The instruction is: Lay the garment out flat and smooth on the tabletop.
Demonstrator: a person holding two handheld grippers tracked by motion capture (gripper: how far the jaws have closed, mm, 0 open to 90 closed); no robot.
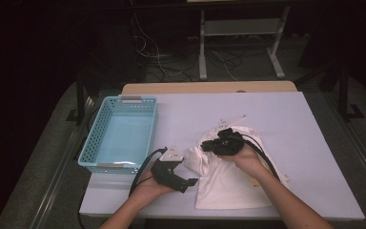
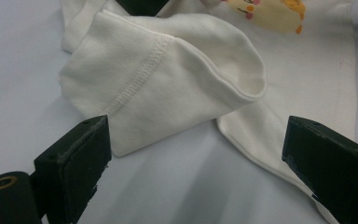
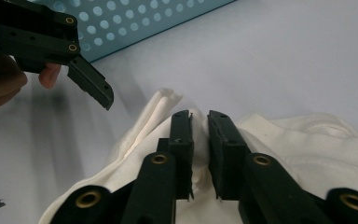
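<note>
Right gripper [image 3: 199, 116] nearly closed, slim gap over white shirt [image 1: 228, 176]; left gripper [image 2: 196, 154] wide open just before its sleeve [image 2: 168, 79].

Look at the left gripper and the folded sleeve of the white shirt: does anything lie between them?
Nothing visible does. The left gripper stands open, and only bare table lies between its jaws and the folded sleeve of the white shirt just ahead. The right gripper sits farther along the shirt, off that path.
</note>
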